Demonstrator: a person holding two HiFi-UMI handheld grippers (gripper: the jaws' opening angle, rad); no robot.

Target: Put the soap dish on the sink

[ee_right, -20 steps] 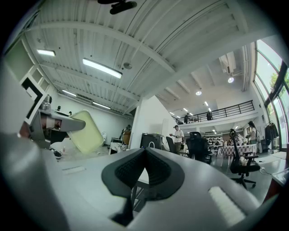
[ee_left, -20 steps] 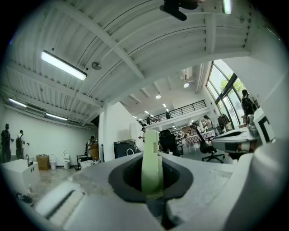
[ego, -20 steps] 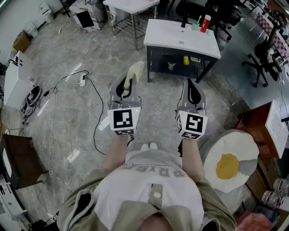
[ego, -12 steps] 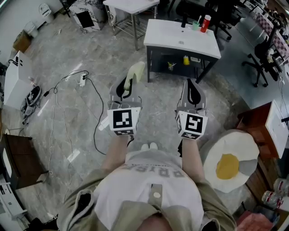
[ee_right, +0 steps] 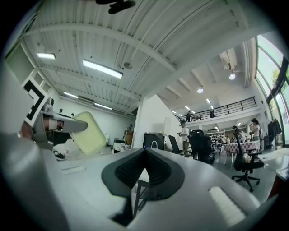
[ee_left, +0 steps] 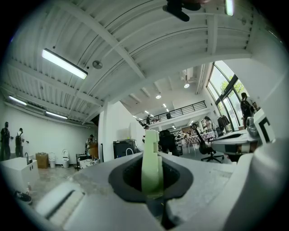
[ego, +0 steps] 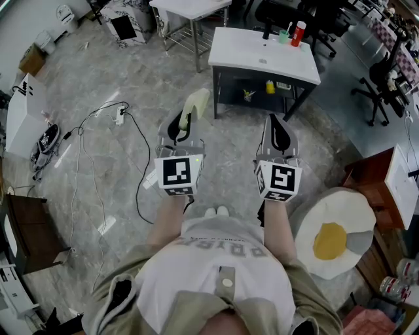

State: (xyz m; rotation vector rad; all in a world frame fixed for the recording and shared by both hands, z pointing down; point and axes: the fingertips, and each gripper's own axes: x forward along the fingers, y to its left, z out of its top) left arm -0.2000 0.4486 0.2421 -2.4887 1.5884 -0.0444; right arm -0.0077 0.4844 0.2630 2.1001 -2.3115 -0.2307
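A pale green soap dish (ego: 195, 105) stands on edge in my left gripper (ego: 185, 118), which is shut on its rim. The left gripper view shows the dish (ee_left: 151, 162) edge-on between the closed jaws of that gripper (ee_left: 151, 191). My right gripper (ego: 277, 126) is shut and holds nothing; from its view (ee_right: 143, 158) the dish (ee_right: 87, 132) appears at the left. The white sink (ego: 264, 53) on its dark cabinet stands ahead, beyond both grippers, with a black tap (ego: 267, 31) at its far edge.
Bottles (ego: 298, 33) stand at the sink's back right corner. A white table (ego: 190, 8) is behind the sink's left. Cables and a power strip (ego: 120, 116) lie on the floor at left. An egg-shaped cushion (ego: 334, 235) lies at right. An office chair (ego: 383, 78) is far right.
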